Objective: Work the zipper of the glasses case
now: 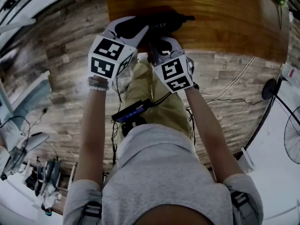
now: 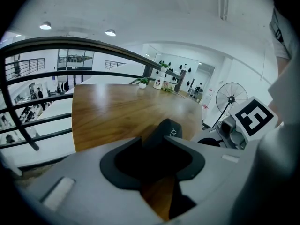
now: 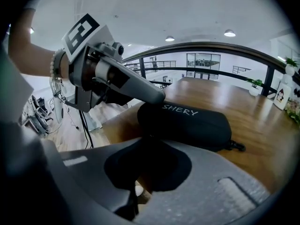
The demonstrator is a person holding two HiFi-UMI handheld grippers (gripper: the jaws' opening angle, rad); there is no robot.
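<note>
A black zipped glasses case (image 1: 157,22) with white lettering lies at the near edge of the wooden table (image 1: 225,18). My left gripper (image 1: 127,29) is shut on the case's left end; in the right gripper view one finger (image 3: 140,90) lies on top of the case (image 3: 187,121). In the left gripper view the case (image 2: 169,129) runs away from between the jaws of the left gripper (image 2: 157,149). My right gripper (image 1: 157,43) is shut, with the tips of this gripper (image 3: 143,144) at the case's near side. Whether a zipper pull sits between them is hidden. A small black tab (image 3: 236,146) sticks out at the case's right end.
Small plants and a white bottle (image 2: 159,82) stand at the table's far end. A black railing (image 2: 70,43) runs beside the table. A floor fan (image 2: 230,99) stands to the right, and cables (image 1: 229,90) lie on the plank floor.
</note>
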